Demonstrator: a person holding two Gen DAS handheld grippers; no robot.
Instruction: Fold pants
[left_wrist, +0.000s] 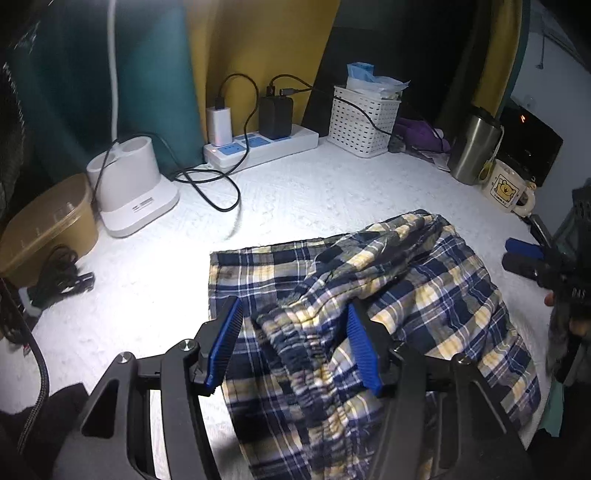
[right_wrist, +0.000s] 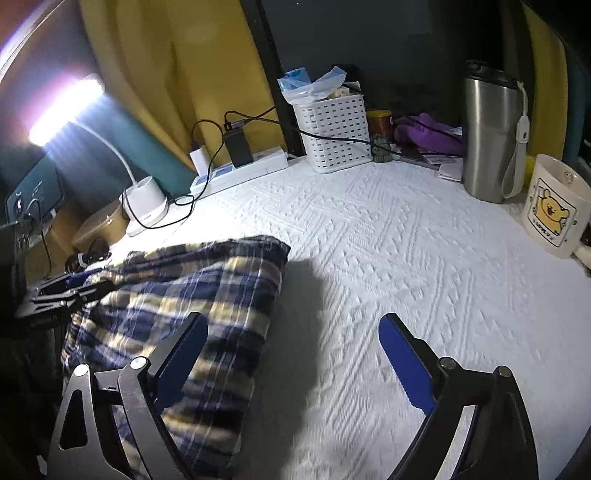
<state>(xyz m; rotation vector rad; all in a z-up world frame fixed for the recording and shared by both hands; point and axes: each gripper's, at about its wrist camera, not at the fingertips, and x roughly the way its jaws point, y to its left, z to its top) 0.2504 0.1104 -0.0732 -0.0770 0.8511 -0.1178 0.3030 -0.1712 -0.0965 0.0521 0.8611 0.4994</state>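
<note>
Blue, yellow and white plaid pants lie folded over in a loose heap on the white textured table cover. My left gripper is open, its blue pads on either side of the bunched elastic waistband, not closed on it. In the right wrist view the pants lie at the left. My right gripper is open and empty over the bare cover, its left finger beside the pants' right edge. The right gripper also shows at the right edge of the left wrist view.
Along the back stand a white lamp base, a power strip with chargers and cables, a white perforated basket, a steel tumbler and a bear mug. A tan container sits far left.
</note>
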